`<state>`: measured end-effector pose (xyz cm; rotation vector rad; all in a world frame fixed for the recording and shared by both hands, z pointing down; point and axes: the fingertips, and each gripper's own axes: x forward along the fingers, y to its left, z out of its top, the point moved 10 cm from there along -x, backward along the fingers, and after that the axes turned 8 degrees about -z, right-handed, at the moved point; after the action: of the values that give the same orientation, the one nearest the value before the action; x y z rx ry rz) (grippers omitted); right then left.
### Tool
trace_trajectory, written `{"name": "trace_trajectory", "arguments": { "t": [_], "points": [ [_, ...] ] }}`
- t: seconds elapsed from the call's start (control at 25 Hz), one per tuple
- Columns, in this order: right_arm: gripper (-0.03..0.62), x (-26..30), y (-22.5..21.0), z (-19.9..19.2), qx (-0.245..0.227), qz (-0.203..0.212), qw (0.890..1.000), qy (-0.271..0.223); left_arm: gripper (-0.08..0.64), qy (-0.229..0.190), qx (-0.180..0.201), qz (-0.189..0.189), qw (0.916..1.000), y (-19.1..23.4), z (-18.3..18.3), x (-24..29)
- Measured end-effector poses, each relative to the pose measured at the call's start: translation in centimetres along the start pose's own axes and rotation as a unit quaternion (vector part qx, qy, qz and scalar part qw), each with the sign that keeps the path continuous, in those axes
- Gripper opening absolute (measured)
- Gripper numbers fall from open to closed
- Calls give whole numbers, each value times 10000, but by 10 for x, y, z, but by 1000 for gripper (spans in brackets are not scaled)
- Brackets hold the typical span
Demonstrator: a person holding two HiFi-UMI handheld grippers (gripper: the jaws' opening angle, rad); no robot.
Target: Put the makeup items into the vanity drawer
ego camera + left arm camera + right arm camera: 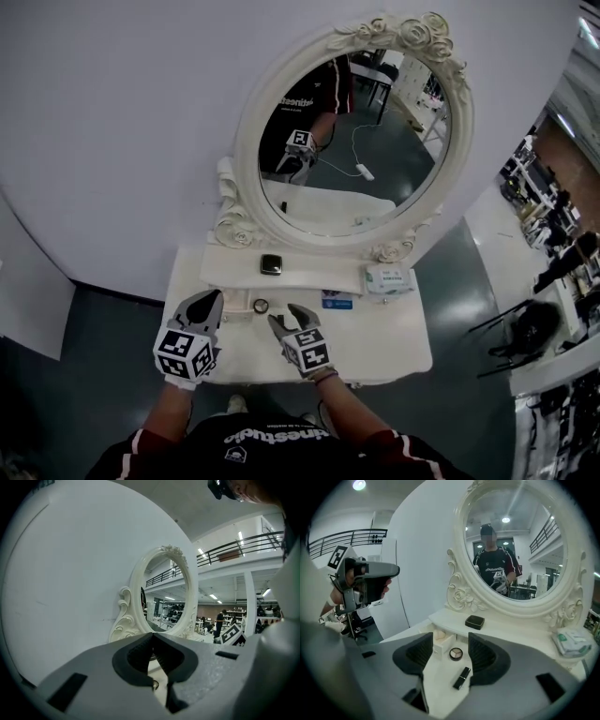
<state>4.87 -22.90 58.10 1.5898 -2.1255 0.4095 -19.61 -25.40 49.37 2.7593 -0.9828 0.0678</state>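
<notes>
A white vanity table (394, 349) stands against a white wall, with grey floor on both sides. From the head view, its oval mirror (352, 122) shows the person's torso, cut off at the frame. A black case (271, 264) and a tissue pack (389, 279) lie on the shelf. Below them lie a round compact (261, 306) and a small blue thing (337, 300) that we cannot make out. The left gripper (204, 309) and right gripper (289, 319) hang over the front left of the table and cover part of it. The right half of the top lies bare to its edge.

From the left gripper view, we see the jaw tips pressed together with nothing between them. Only a sliver of the table shows through the gap behind the tips, and the jaws block everything lower.

From the right gripper view, the jaws stand spread and hold nothing. Between them we see the compact, and a black lipstick (461, 678) nearer the camera. Just left of the compact is the pulled-out drawer (439, 645), with something pale inside that we cannot tell. The left jaw cuts off the drawer's near side.
</notes>
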Motion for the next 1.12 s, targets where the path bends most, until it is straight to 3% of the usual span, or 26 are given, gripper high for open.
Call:
{"name": "trace_trajectory", "arguments": {
  "t": [0.52, 0.76, 0.88, 1.12],
  "points": [
    [224, -108, -86, 10, 586, -562, 9954, -517, 4, -164, 62, -237, 9996, -55, 18, 38],
    [216, -150, -103, 30, 499, -777, 9905, -1021, 3, -311, 207, -181, 9991, -65, 38, 44],
    [213, -166, -109, 38, 462, -837, 9877, -1236, 4, -478, 27, -251, 9985, -70, 49, 45],
    [195, -196, -126, 54, 744, -855, 9764, -1837, 5, -630, 151, -334, 9973, -91, 67, 43]
  ]
}}
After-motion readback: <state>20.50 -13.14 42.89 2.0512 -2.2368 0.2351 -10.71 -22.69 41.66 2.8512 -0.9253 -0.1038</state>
